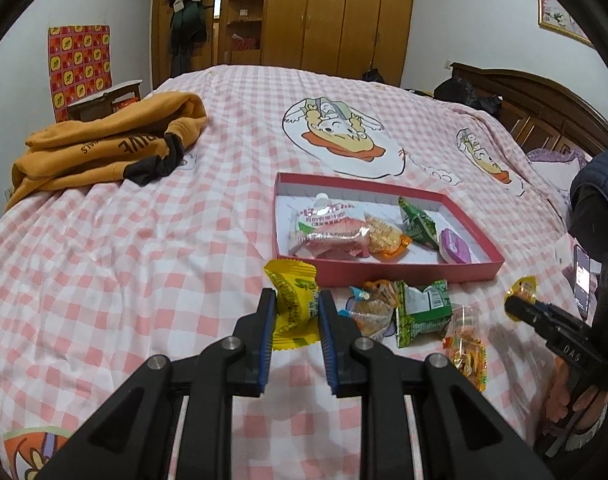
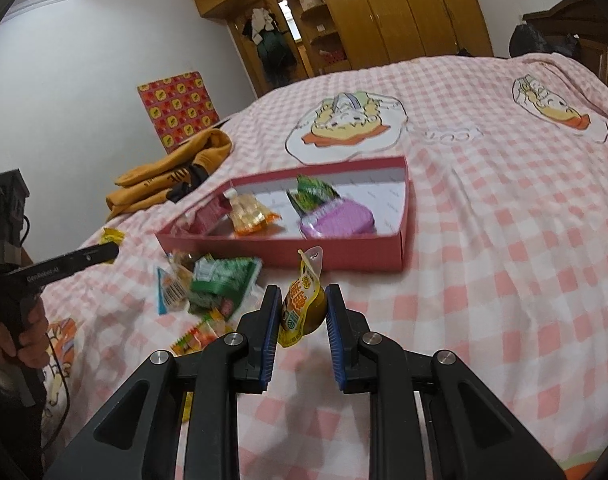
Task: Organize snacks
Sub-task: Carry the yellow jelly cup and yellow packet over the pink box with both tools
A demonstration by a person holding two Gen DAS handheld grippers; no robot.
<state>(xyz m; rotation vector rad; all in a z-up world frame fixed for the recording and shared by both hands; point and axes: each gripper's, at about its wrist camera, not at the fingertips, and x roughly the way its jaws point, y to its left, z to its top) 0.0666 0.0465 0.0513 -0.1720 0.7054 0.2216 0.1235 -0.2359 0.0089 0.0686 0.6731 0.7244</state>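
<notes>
Left claw (image 1: pixel 292 308) closed around a yellow snack packet (image 1: pixel 292 304), pads pressing both its sides, hovering just short of the near left corner of the red box (image 1: pixel 403 274). Probably held there ready for carrying over the low wall and dropping inside. Far left on the bed (image 1: pixel 144 240), a folded orange garment (image 1: pixel 104 148), well apart from the sorting. Inside the red box, left to right: a pink spouted pouch (image 1: pixel 323 232), an orange-ended cracker pack (image 1: pixel 383 238), a green wrapper (image 1: pixel 417 222) and a purple cup (image 1: pixel 455 246), laid flat along the near side, suggesting earlier drops just over the wall. Just near of the box, a loose heap on the bed: a clear cracker pack (image 1: pixel 373 312), a green packet (image 1: pixel 421 312), an orange-yellow sachet (image 1: pixel 467 348), not yet sorted. Right claw (image 2: pixel 300 312) narrowed around a small yellow jelly cup (image 2: pixel 304 308), gripped by its body with the tab upward, near the box's front wall; apparently lifted clear of the bed, though contact underneath hard to judge.
</notes>
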